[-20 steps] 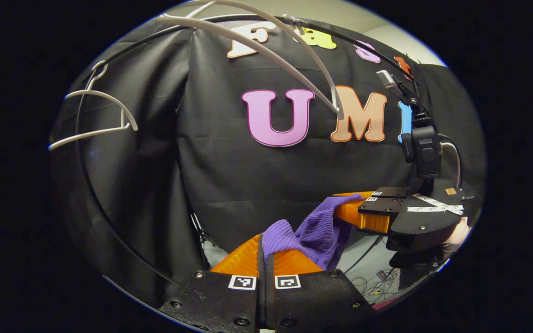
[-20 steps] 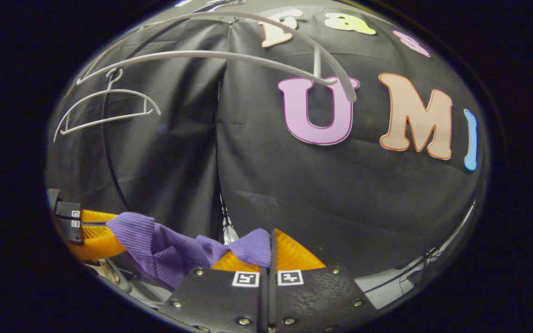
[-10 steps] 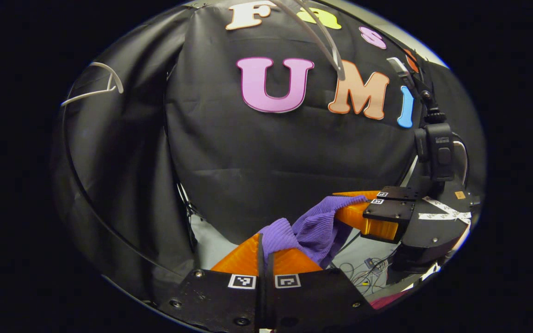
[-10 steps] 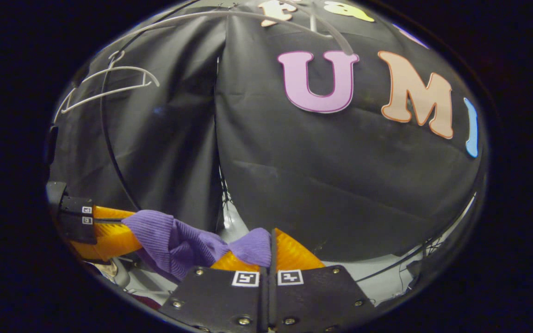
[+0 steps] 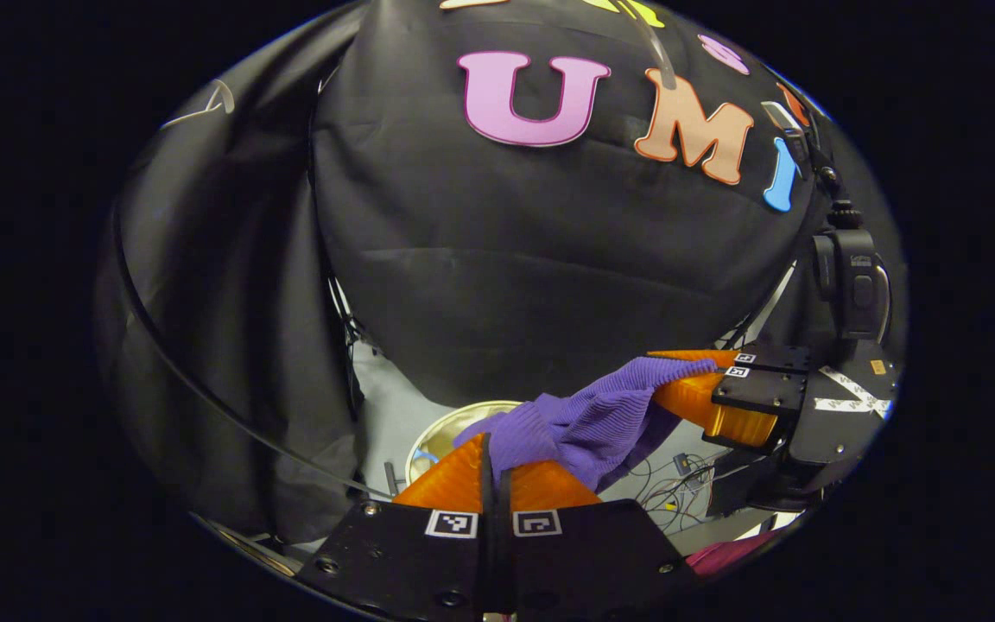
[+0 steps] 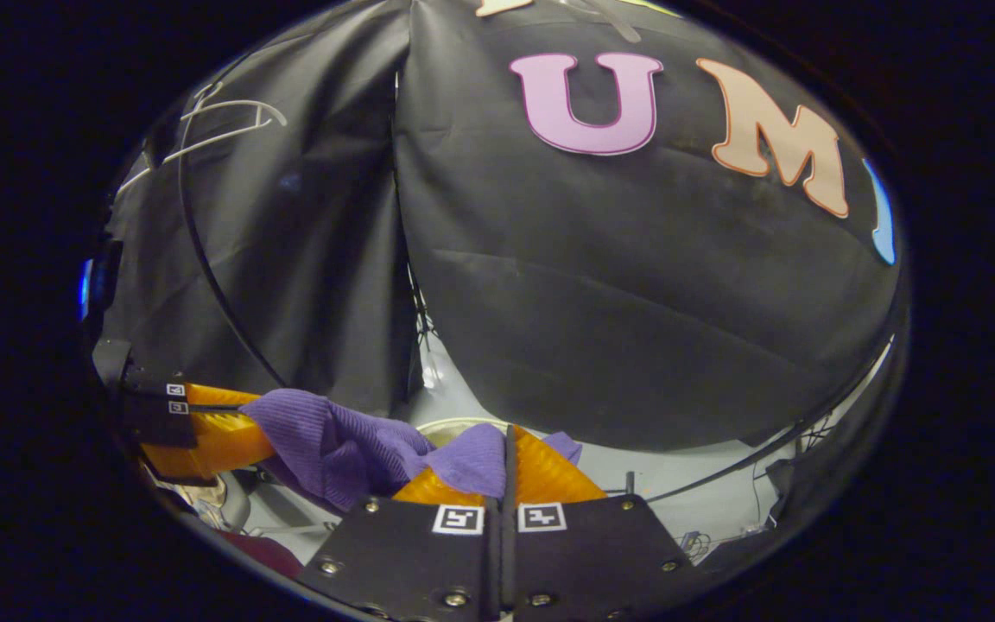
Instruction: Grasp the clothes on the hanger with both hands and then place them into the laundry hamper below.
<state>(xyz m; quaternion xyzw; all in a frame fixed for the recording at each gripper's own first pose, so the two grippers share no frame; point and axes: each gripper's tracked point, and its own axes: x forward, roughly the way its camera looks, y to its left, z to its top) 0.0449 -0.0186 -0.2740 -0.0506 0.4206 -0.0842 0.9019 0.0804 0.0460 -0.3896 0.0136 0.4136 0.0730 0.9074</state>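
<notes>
Both grippers have come down lower, and the hamper (image 5: 463, 415) rim now peeks out below the purple top (image 5: 592, 423). Left gripper (image 5: 491, 445) and right gripper (image 6: 506, 436) each pinch it. Dropping early could miss the hamper.

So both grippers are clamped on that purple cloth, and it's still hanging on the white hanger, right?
Not quite. Both grippers are clamped on the purple cloth, but it is off the hanger: in the left gripper view it stretches freely between the left gripper and the right gripper, with a white hanger bare up on the wall.
</notes>
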